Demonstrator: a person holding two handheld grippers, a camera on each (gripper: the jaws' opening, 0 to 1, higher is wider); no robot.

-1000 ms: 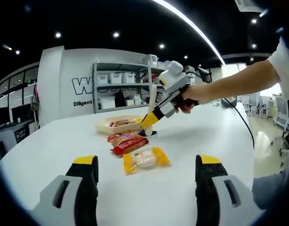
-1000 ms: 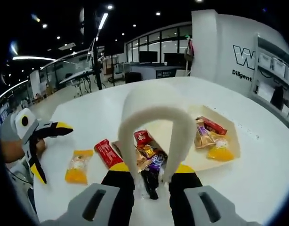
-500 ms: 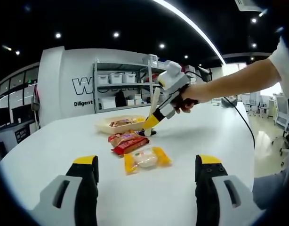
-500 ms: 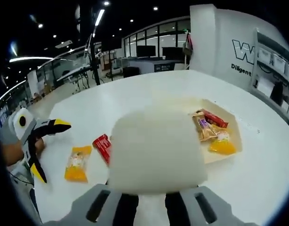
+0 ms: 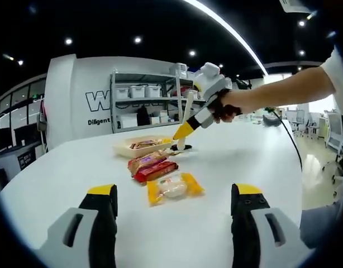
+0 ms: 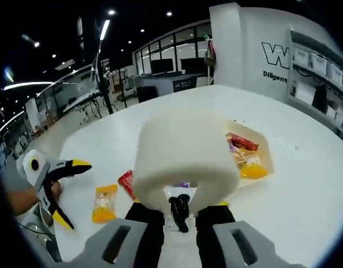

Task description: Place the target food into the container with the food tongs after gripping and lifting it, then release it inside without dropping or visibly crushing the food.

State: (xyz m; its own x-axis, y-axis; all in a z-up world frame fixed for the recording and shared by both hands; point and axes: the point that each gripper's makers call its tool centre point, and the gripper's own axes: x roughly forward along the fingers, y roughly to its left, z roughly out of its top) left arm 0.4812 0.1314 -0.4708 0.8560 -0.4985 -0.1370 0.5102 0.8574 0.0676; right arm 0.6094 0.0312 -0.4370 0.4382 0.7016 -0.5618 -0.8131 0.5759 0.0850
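Your left gripper (image 5: 170, 223) hovers low over the white table (image 5: 60, 184) with its fingers (image 5: 101, 215) spread wide and nothing between them; bare table lies ahead of them. Just beyond sits a yellow-ended snack packet (image 5: 174, 188), then a red packet (image 5: 155, 171) and an orange-brown one (image 5: 147, 161) touching it. To their right the table runs clear toward its far edge.

Your right gripper (image 6: 178, 215) has its fingers (image 6: 146, 220) clenched on the white food tongs (image 6: 185, 159), whose broad loop blocks much of the right gripper view. A small dark packet (image 6: 179, 207) hangs between the tong tips, lifted above the table. In the left gripper view those tips hover just beside the near rim of the cream container (image 5: 124, 149), which already holds several packets (image 6: 247, 159).

Behind the table stand a white wall with dark lettering (image 5: 99, 102) and a shelf of bins (image 5: 143, 97). Ceiling lights dot the dark ceiling.
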